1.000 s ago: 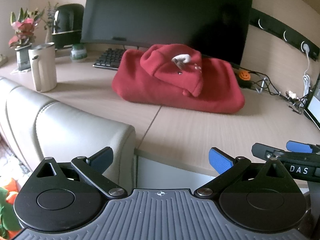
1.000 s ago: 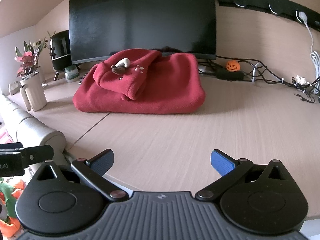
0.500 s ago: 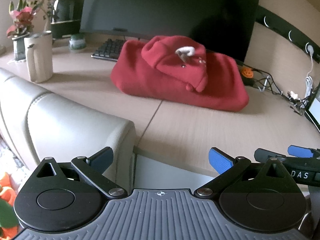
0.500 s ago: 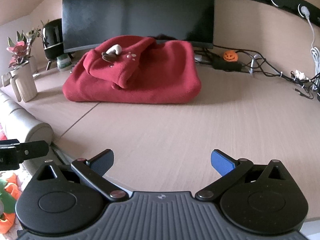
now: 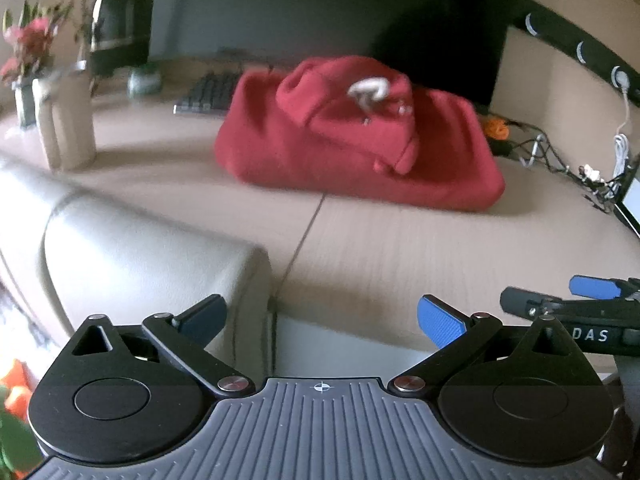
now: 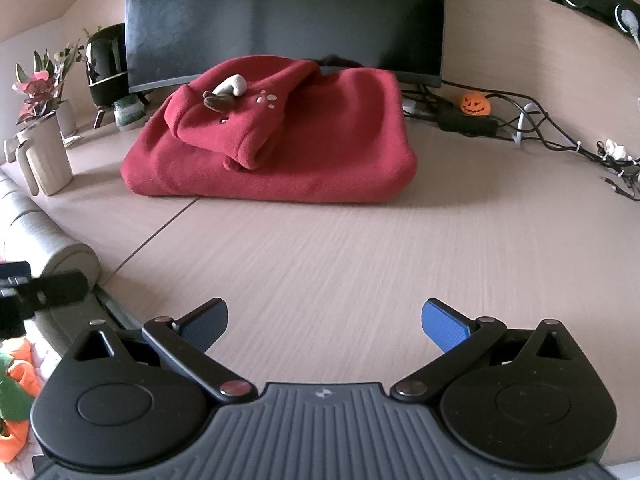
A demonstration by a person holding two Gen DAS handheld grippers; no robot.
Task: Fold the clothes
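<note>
A red fleece garment (image 5: 360,148) lies folded in a thick bundle on the wooden desk (image 5: 420,248), in front of the dark monitor; its hood with a small white and brown antler sits on top. It also shows in the right wrist view (image 6: 280,140). My left gripper (image 5: 322,316) is open and empty, held back at the desk's near edge, above a chair back. My right gripper (image 6: 324,320) is open and empty over the near desk, well short of the garment. The right gripper's tip shows at the right of the left wrist view (image 5: 568,308).
A grey chair back (image 5: 132,256) stands at the desk's left front. A beige mug (image 6: 44,156), a flower vase (image 6: 40,96), a black speaker (image 6: 106,64) and a keyboard (image 5: 208,96) stand left. The monitor (image 6: 284,16), cables (image 6: 540,128) and a pumpkin ornament (image 6: 475,105) line the back.
Both grippers have drifted forward and slightly up, so the garment looks nearer. The left wrist view is blurred by motion. Both stay open; the garment has not moved.
</note>
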